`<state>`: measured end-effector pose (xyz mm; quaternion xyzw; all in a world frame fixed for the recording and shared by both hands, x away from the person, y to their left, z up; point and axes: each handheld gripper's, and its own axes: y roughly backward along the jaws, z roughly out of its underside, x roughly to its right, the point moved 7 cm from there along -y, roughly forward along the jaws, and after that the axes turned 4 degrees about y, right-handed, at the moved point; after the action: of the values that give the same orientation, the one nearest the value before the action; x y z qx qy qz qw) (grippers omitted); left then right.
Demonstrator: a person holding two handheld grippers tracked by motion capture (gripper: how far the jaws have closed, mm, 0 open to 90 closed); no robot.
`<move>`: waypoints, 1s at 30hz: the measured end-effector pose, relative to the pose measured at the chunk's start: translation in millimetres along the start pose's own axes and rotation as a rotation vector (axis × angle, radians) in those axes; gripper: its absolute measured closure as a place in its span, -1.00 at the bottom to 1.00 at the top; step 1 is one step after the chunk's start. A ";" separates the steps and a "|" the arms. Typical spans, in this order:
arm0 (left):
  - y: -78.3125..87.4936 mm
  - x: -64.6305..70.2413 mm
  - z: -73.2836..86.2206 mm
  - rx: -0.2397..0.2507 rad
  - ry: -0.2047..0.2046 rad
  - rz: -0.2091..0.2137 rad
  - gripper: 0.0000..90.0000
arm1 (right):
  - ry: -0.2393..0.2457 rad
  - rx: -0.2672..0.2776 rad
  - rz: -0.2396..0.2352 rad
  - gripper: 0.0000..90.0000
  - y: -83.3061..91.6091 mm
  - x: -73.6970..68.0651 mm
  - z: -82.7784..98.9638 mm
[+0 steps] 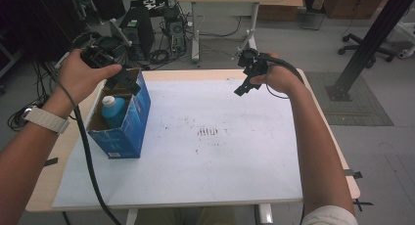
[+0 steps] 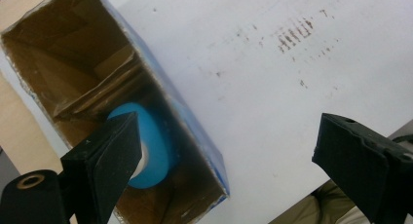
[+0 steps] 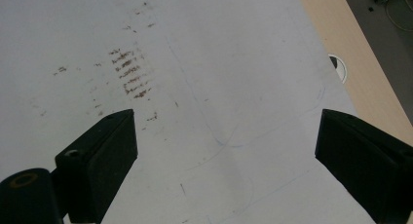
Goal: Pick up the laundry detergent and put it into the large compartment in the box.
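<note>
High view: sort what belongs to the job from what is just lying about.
In the job:
blue box, open-topped
blue bottle inside it
left gripper, jaws open above the box

Lying about:
right gripper, open, idle
white sheet with brown marks

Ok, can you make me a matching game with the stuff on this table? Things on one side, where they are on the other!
Things:
1. blue bottle
2. blue box
3. left gripper
4. right gripper

Where:
A. held above the white sheet, jaws wide apart, nothing between them
B. standing open-topped at the left edge of the white sheet
C. inside the box, its cap pointing up
D. held over the open top of the box, jaws wide apart

Pairs: 1-C, 2-B, 3-D, 4-A
</note>
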<state>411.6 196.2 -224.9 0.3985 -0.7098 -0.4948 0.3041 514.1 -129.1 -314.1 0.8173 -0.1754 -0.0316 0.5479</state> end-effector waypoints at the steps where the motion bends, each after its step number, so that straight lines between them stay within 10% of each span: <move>1: 0.4 2.3 -0.5 0.001 -0.009 0.003 -0.77 | -0.001 0.000 0.000 -0.82 0.0 -0.1 0.1; 30: -5.6 57.7 0.1 -0.015 -0.253 0.073 -0.78 | -0.013 -0.002 -0.008 -0.82 -1.0 -0.2 2.1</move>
<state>384.3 145.2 -228.1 0.3046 -0.7529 -0.5350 0.2329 513.7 -130.5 -315.8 0.8173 -0.1755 -0.0393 0.5474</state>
